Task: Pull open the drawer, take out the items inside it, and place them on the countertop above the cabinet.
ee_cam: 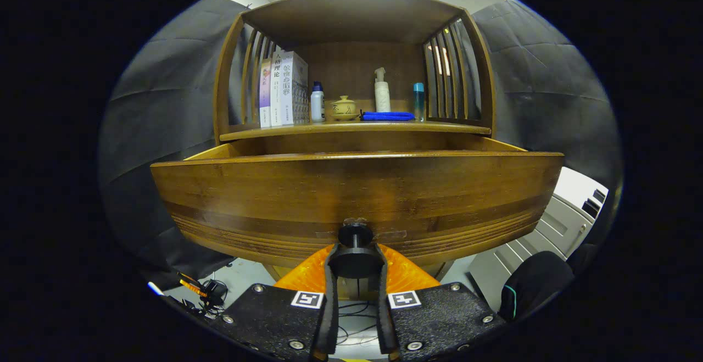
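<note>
My claw [356,260] pinches the round dark knob [355,262] of the wooden drawer [357,197], one finger on each side of it, and the drawer stands pulled out toward me (its inside I cannot see from here). On the countertop [351,128] beyond stand books [284,90] with Chinese titles too small for me to read, a white bottle [317,104], a small lidded pot [344,108], a pump bottle [381,92], a folded blue cloth [388,115] and a blue bottle [418,100].

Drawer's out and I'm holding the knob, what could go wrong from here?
1. The gripper clamps only the small round knob; it may slip off.
2. The drawer looks well extended; pulling further might drop it.
3. Its front hides the contents, so reaching in would be blind.
</note>
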`<state>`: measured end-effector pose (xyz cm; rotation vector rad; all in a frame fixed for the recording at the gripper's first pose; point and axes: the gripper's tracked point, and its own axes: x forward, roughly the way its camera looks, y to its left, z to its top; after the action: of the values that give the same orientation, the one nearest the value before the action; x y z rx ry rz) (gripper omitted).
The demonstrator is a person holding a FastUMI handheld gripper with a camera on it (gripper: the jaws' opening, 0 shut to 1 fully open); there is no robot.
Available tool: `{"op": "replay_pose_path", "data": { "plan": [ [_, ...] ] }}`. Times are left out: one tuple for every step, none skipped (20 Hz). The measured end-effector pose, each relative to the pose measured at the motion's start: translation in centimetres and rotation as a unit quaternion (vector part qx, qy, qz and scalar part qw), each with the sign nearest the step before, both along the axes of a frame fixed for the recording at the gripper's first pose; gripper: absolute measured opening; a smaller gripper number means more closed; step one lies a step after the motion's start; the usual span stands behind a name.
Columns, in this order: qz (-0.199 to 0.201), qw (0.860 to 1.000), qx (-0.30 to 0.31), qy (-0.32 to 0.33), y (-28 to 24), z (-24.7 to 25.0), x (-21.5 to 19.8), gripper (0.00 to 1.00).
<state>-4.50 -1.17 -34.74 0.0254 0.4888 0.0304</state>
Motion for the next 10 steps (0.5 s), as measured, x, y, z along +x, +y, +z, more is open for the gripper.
{"op": "replay_pose_path", "data": {
  "plan": [
    [0.002,1.0,-0.003,0.003,0.1,0.1,-0.6,0.29],
    [0.005,1.0,-0.004,0.007,0.2,0.1,-1.0,0.29],
    [0.007,1.0,-0.005,0.009,0.3,0.2,-1.6,0.29],
    [0.008,1.0,-0.006,0.014,0.3,0.1,-2.1,0.29],
    [0.008,1.0,-0.007,0.016,0.4,0.2,-2.5,0.29],
    [0.008,1.0,-0.007,0.02,0.5,0.2,-2.9,0.29],
    [0.01,1.0,-0.006,0.025,0.7,0.2,-3.3,0.29],
    [0.011,1.0,-0.004,0.029,0.8,0.2,-3.9,0.29],
    [0.011,0.999,-0.001,0.03,1.0,0.3,-4.1,0.29],
    [0.013,0.999,0.001,0.031,1.2,0.2,-4.3,0.29]
  ]
}}
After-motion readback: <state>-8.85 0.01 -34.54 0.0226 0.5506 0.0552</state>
